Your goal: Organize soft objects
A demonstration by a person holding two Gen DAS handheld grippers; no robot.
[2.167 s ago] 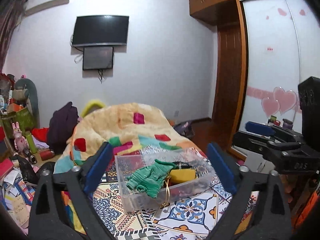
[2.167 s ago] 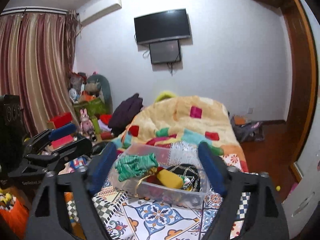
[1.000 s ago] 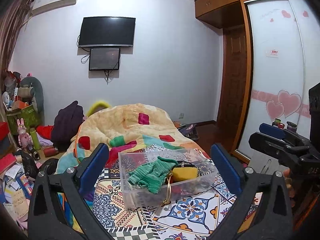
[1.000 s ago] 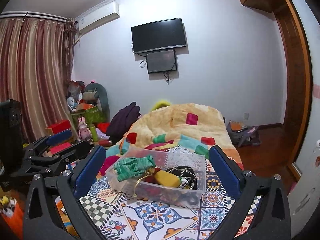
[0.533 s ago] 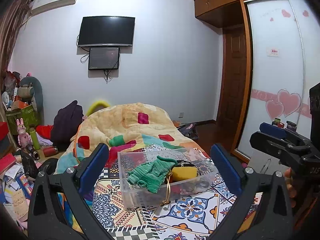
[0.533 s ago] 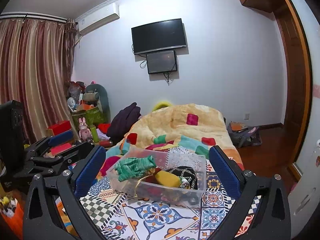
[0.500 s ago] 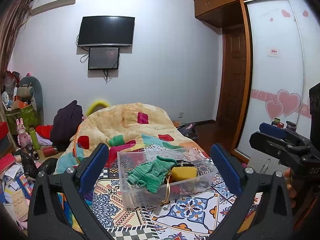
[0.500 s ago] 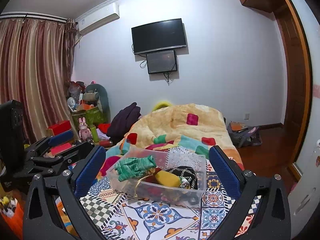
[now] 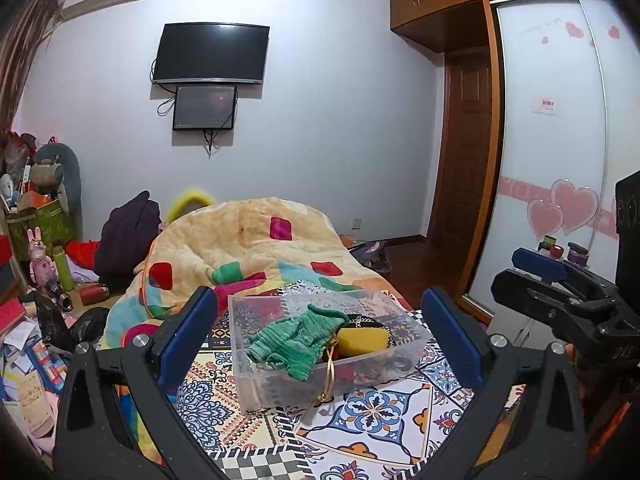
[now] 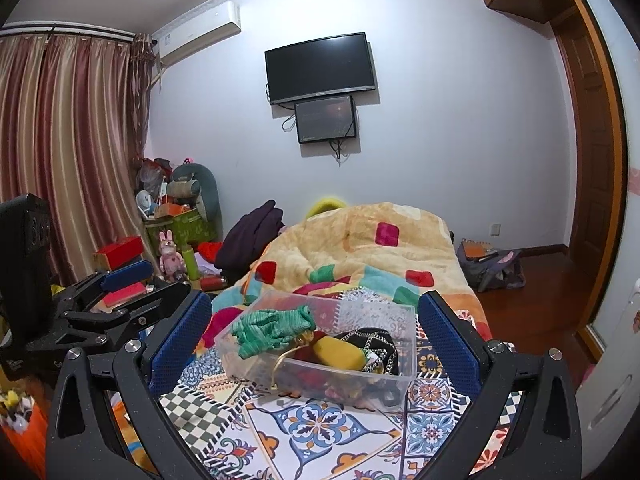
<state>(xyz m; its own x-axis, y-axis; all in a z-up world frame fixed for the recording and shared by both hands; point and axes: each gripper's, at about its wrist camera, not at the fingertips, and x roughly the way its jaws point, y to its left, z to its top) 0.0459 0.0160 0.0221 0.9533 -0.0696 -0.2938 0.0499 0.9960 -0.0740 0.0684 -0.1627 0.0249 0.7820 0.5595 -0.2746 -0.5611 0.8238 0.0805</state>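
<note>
A clear plastic bin (image 9: 256,380) (image 10: 400,320) sits on the patterned bed cover. A green knitted cloth (image 9: 296,340) (image 10: 272,330) drapes over its near-left rim. Inside lie a yellow soft piece (image 9: 362,338) (image 10: 338,352), a dark patterned cloth (image 10: 376,346) and a gold band (image 9: 329,364). My left gripper (image 9: 320,332) is open and empty, held back from the bin with its fingers framing it. My right gripper (image 10: 312,336) is also open and empty, framing the bin from the right side.
A rumpled yellow quilt (image 9: 256,240) with coloured patches lies behind the bin. A dark purple bundle (image 9: 128,236) sits at the bed's far left. Cluttered boxes and toys (image 10: 168,236) fill the left corner. A bag (image 10: 490,266) lies on the wooden floor.
Both grippers have lifted and steadied since the earliest frames, so the bin sits a little lower in view. Nothing has moved in the last half second.
</note>
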